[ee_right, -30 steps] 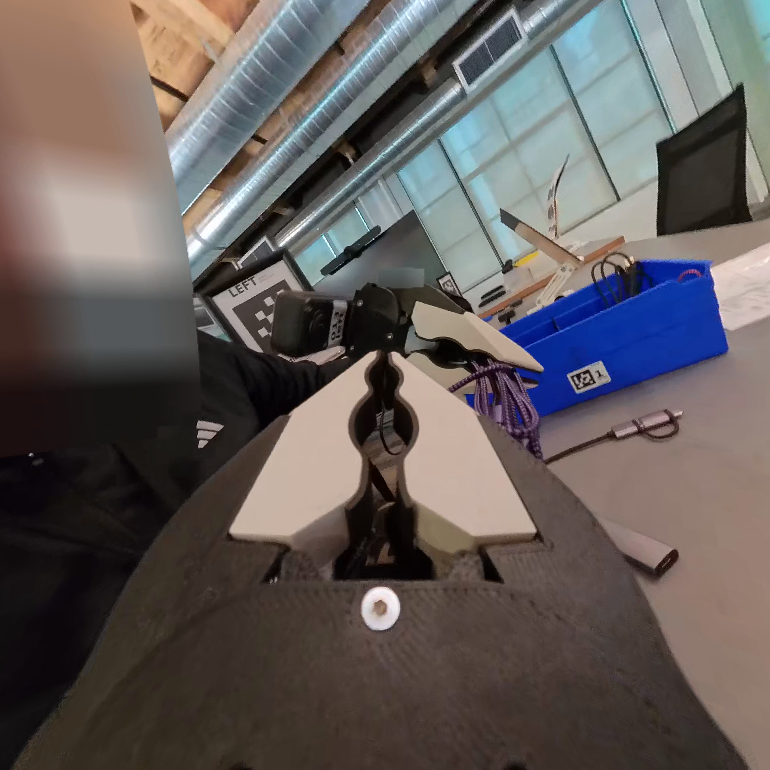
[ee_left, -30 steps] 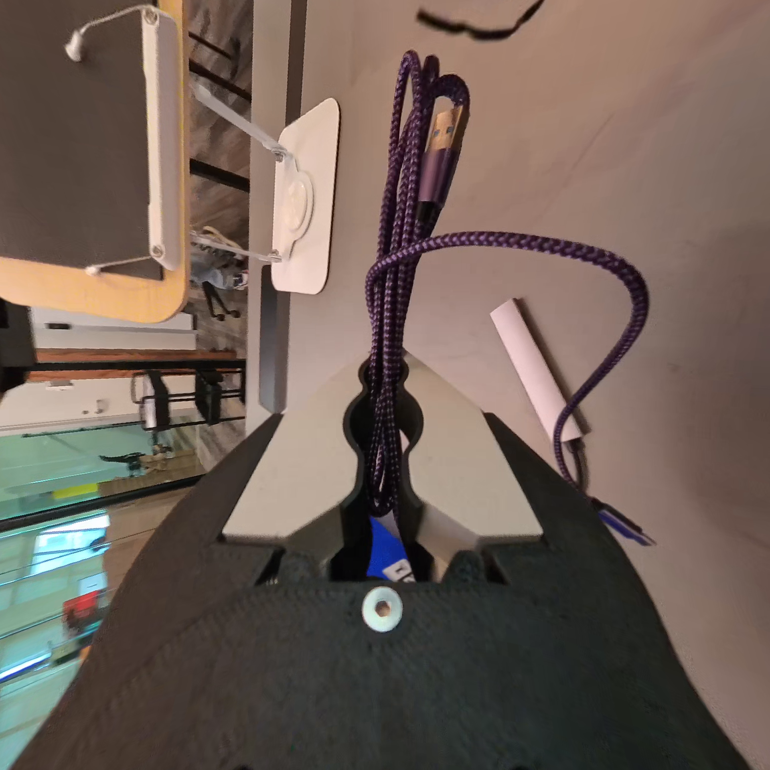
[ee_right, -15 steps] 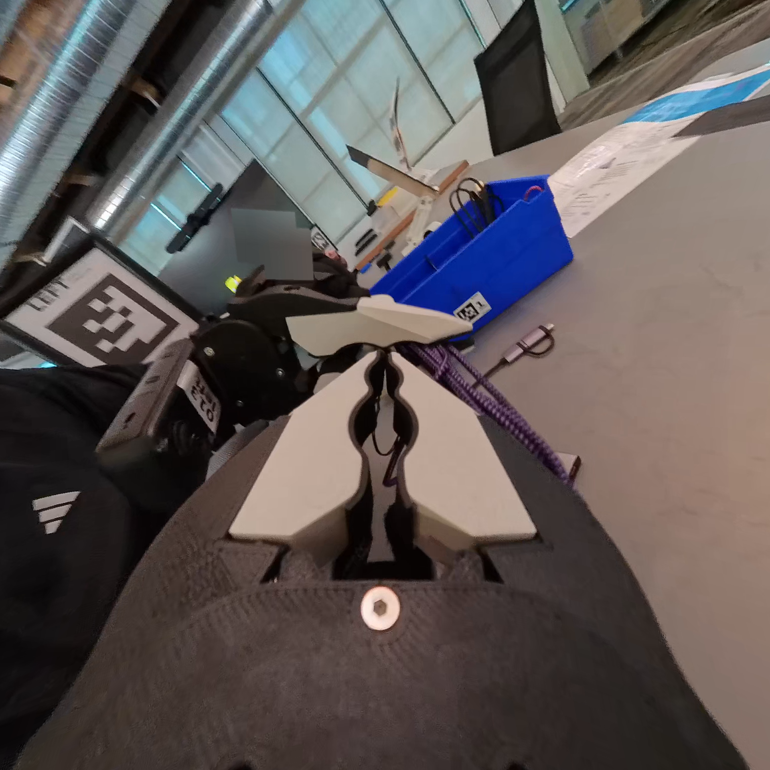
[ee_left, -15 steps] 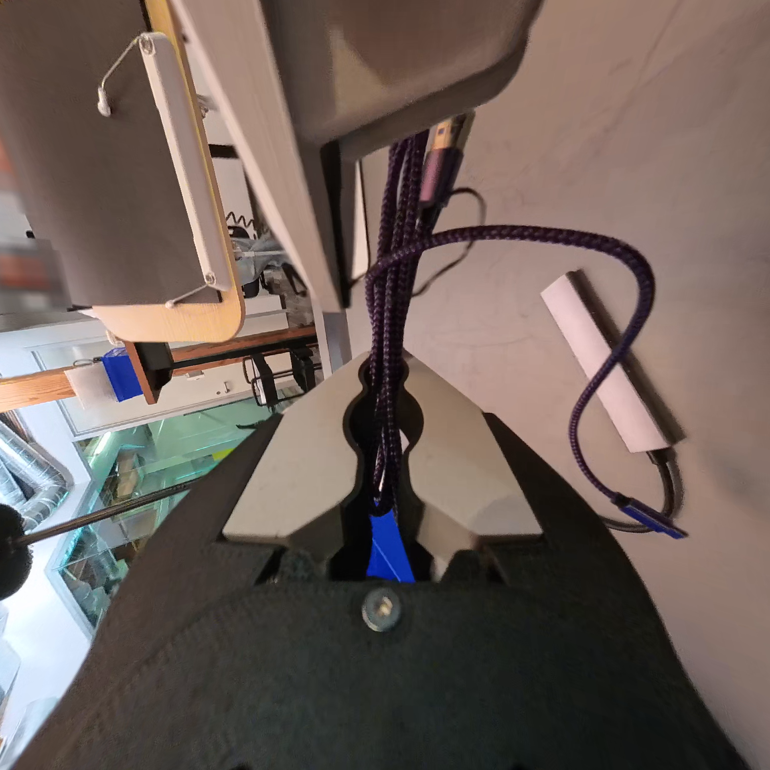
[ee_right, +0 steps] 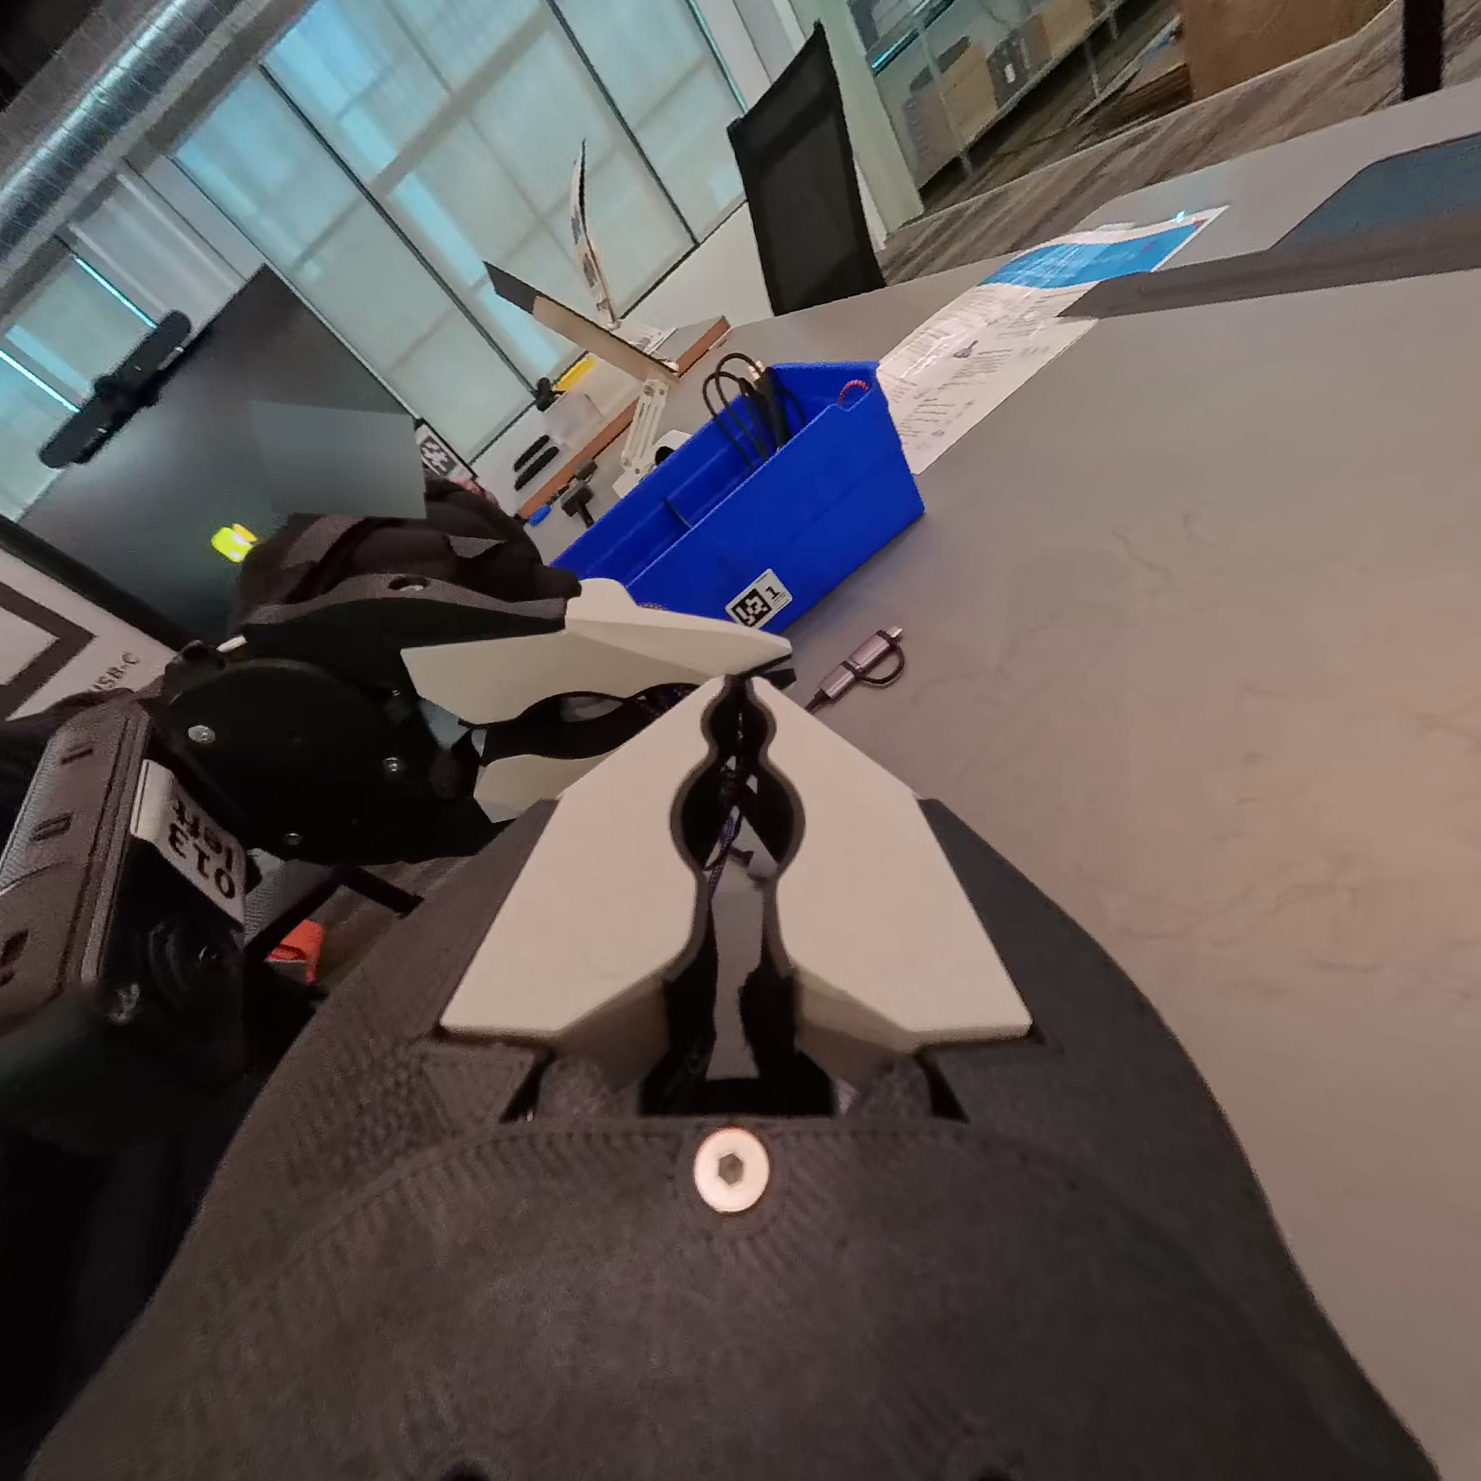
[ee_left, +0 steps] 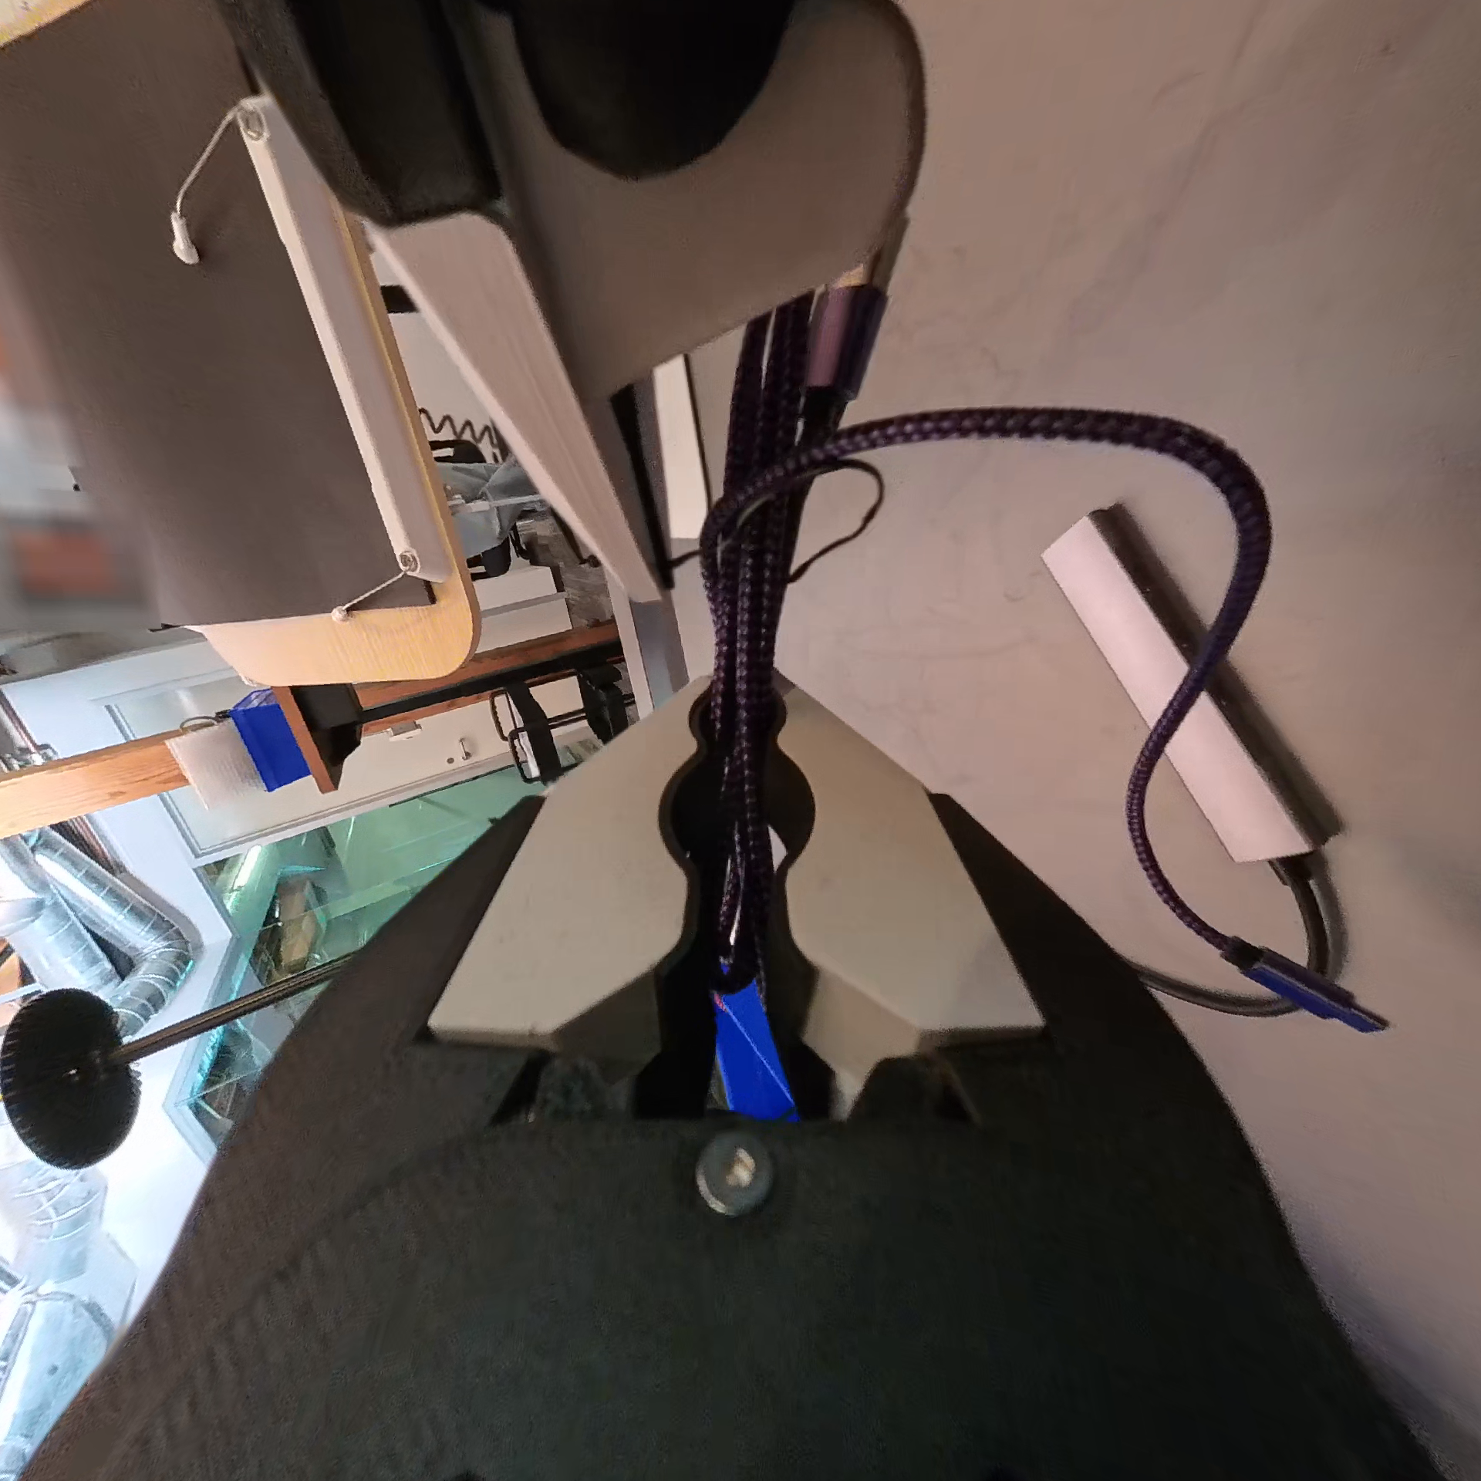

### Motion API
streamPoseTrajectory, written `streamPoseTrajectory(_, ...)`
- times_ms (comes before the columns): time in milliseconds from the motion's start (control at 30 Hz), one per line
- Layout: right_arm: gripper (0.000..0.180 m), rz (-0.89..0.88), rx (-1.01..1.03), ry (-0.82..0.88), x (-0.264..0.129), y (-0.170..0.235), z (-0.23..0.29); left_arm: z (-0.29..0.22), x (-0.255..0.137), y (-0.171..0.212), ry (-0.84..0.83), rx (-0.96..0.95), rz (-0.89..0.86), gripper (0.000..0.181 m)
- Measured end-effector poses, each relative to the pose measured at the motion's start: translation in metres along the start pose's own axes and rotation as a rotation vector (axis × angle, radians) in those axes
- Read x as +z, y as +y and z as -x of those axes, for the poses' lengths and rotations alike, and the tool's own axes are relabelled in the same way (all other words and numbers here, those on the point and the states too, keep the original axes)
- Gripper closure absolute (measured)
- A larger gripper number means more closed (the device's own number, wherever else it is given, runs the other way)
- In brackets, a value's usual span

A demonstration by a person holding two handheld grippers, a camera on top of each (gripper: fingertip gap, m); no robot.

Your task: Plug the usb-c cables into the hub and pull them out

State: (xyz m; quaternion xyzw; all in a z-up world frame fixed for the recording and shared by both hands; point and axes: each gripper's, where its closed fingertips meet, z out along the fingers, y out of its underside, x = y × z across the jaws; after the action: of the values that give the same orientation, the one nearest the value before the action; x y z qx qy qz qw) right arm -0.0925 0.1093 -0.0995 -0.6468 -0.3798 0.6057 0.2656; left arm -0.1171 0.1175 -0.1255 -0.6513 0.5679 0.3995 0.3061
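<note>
My left gripper [ee_left: 741, 705] is shut on a folded bundle of purple braided cable [ee_left: 749, 609] and holds it above the grey table [ee_left: 1202, 320]. One end of the cable curves right and hangs with its blue plug [ee_left: 1298, 994] by the white hub [ee_left: 1186, 705], which lies flat. The purple USB plug [ee_left: 841, 336] sticks up at the bundle's far end. My right gripper [ee_left: 877, 264] is shut right over that end, and a thin black cable [ee_left: 853, 505] loops out from under it. In the right wrist view my right gripper [ee_right: 737, 681] almost touches the left gripper [ee_right: 781, 665].
A blue bin [ee_right: 801, 513] with black cables stands behind the grippers. A short grey adapter cable [ee_right: 869, 661] lies in front of it, and a printed sheet [ee_right: 1002, 336] lies farther back. The hub's own grey lead [ee_left: 1314, 946] curls at its near end. The grippers are tip to tip, or close to it.
My right gripper has moved in to the far end of the purple bundle. The left gripper has kept its hold and turned a little; the hub now shows lower on the right.
</note>
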Motion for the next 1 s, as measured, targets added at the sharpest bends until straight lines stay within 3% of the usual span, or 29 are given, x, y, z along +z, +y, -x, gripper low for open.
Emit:
streamPoseTrajectory(633, 0.18, 0.051, 0.011, 0.029, -0.003, -0.001, -0.011, -0.011, -0.01, -0.024, 0.0, 0.122, -0.12, 0.177)
streamPoseTrajectory(1000, 0.18, 0.183, -0.007, -0.032, -0.009, 0.007, -0.001, -0.016, -0.015, -0.032, 0.104, -0.044, -0.247, 0.177)
